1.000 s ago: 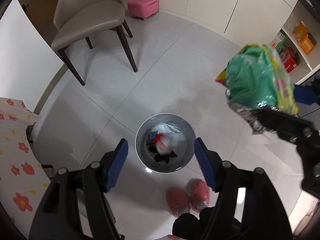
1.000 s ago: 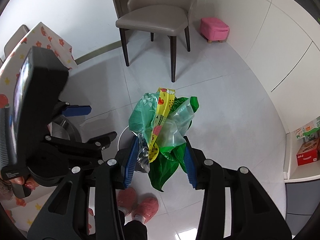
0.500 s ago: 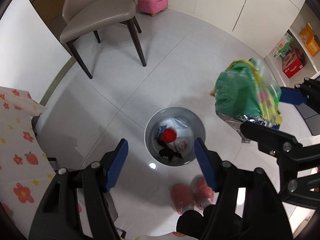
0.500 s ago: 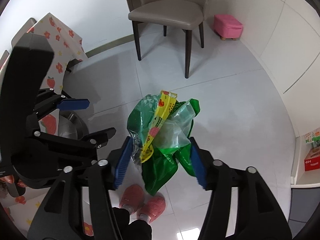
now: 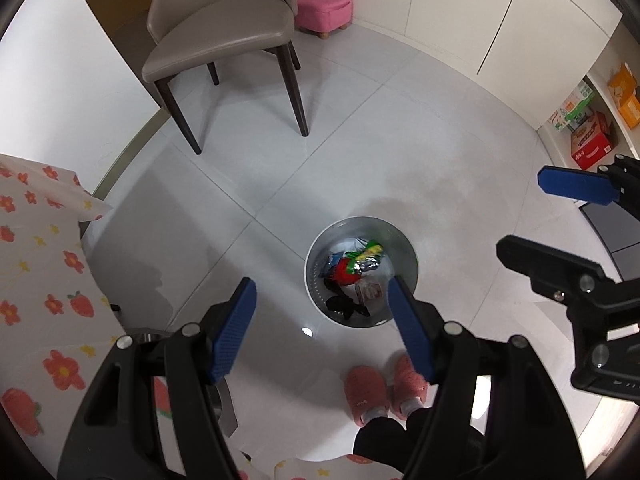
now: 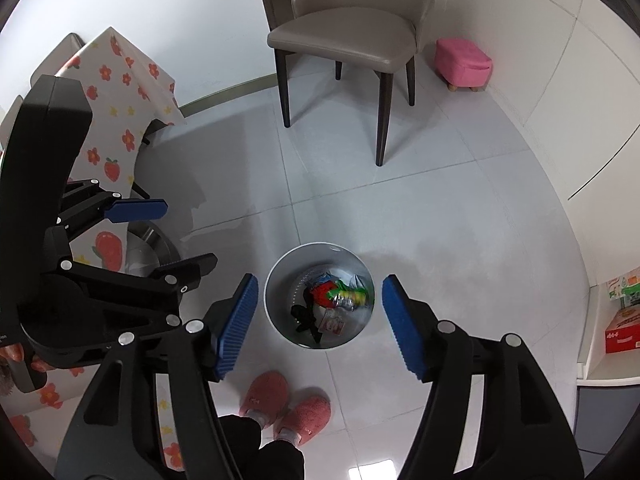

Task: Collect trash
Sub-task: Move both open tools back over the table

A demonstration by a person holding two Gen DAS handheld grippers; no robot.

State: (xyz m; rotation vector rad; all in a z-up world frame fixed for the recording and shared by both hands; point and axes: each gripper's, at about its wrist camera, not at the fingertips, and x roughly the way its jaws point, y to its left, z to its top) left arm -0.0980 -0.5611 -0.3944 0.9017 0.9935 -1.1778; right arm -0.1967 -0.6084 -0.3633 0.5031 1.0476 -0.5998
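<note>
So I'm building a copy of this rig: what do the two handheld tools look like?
Both match. The left tool and right tool have matte black angular plastic frames with linkage arms joined by silver round-head screws. Each finger ends in a flat, rectangular blue pad with a finely ribbed grip face. No cables or markings are clearly visible. The person wears dark trousers and pink fuzzy slippers.

Trash bin point(image 6: 280, 280), lower centre: dull grey metal wall, perforated low inside. Crinkled green plastic bag point(image 6: 352, 294) in it, with shiny foil. Floor point(image 5: 360, 140): glossy pale tile. Chair point(image 5: 224, 36), upper frame: smooth taupe leather-like seat, dark matt legs. Pink stool point(image 5: 324, 6): soft fabric, wooden feet. Tablecloth point(image 5: 36, 264), left: matt printed cloth. Slippers point(image 6: 284, 404): fuzzy pink. Finger pads point(image 6: 236, 328): ribbed blue rubber.
</note>
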